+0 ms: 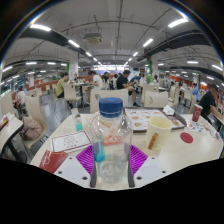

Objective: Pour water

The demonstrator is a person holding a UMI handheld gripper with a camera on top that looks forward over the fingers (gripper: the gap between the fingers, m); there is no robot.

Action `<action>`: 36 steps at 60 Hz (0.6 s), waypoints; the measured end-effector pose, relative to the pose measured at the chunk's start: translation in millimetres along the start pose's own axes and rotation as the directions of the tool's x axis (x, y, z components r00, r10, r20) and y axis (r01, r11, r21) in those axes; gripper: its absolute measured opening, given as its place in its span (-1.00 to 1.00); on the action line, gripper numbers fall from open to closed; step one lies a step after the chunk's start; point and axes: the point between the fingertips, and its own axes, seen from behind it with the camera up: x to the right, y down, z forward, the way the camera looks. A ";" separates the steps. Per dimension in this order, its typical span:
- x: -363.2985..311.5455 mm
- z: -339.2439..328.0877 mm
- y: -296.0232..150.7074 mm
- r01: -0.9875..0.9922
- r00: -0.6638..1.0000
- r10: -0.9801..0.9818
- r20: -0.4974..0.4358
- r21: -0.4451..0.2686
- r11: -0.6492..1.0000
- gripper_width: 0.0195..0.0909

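A clear plastic water bottle [110, 140] with a blue cap [111, 105] stands upright between my gripper's fingers, and my gripper [111, 160] is shut on it, the purple pads [86, 158] pressing its lower body from both sides. The bottle looks lifted above the white table [200, 150]. A yellow-beige cup [157, 132] stands on the table just ahead and to the right of the fingers. The bottle's base hides the space between the fingertips.
A tray [165, 121] with items lies beyond the cup. A small blue bottle [78, 124] stands left of my bottle, a red cup [196, 114] and a red disc [187, 137] to the right. Papers [70, 142] lie on the left. People sit at desks behind.
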 end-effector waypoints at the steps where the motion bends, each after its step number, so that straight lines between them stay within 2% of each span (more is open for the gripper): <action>1: 0.1 0.2 0.1 0.004 1.000 -0.004 0.000 -0.002 1.000 -0.39; 7: -3.3 0.6 -1.4 0.034 0.999 -0.034 0.001 -0.018 0.999 -0.43; 14: -12.8 -4.5 -34.4 -0.015 0.999 0.014 0.040 0.020 1.000 -0.43; 19: -21.4 -3.9 -77.6 -0.133 0.986 0.126 0.107 0.068 0.989 -0.42; 24: -25.5 -4.3 -121.9 -0.334 0.929 0.314 0.197 0.078 0.939 -0.43; 28: -27.2 3.6 -156.3 -0.522 0.825 0.490 0.282 0.047 0.852 -0.43; 33: -25.7 13.8 -181.7 -0.743 0.610 0.708 0.356 -0.052 0.667 -0.43; 36: -17.3 22.3 -188.5 -0.837 0.461 0.806 0.370 -0.120 0.534 -0.43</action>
